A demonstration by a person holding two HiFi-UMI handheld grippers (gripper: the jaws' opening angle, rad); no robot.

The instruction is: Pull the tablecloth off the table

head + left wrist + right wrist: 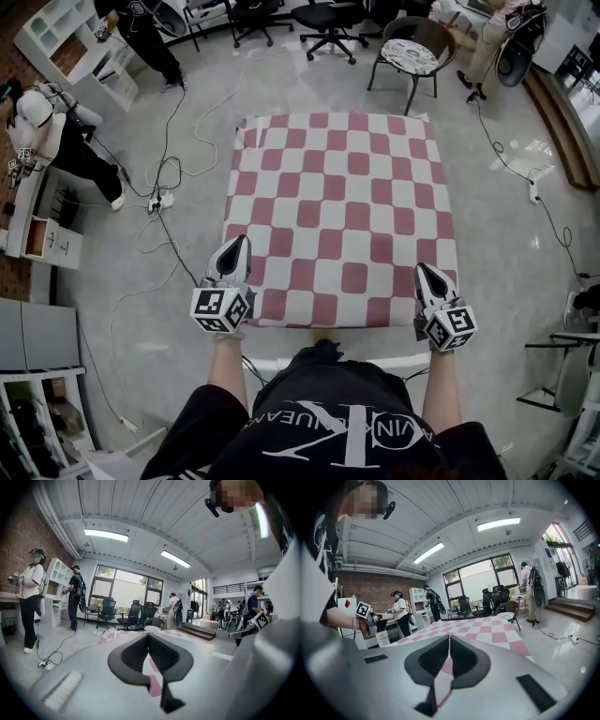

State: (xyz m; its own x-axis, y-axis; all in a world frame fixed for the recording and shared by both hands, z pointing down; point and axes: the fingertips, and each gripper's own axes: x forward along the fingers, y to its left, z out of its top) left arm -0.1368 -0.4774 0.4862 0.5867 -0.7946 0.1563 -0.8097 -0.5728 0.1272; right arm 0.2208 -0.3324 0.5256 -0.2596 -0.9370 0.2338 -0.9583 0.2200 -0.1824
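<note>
Nearest of all, the person stands at the near side of the table and holds 1 gripper in each hand. The left gripper (240,247) is at the near left part of the tablecloth (342,202), and the right gripper (423,274) is at the near right part. Both point away from the person, almost flat. The jaws of each one are pressed together, and in each gripper view a bit of pink and white cloth sits between them, so both look like they are pinching the cloth. I think they are far apart from each other so the cloth comes off straight and does not bunch up on 1 side. I think they hold the near edge because that is the side the person can pull toward the body. The cloth has red and white squares. It lies flat and covers the whole top of the table, so the pull looks like it is only starting. On the floor to the left, cables (169,178) curl about, well apart from the cloth. Past the far edge stands a chair (411,56), near the table. The cloth moves away from it, so I think it is safe.
</note>
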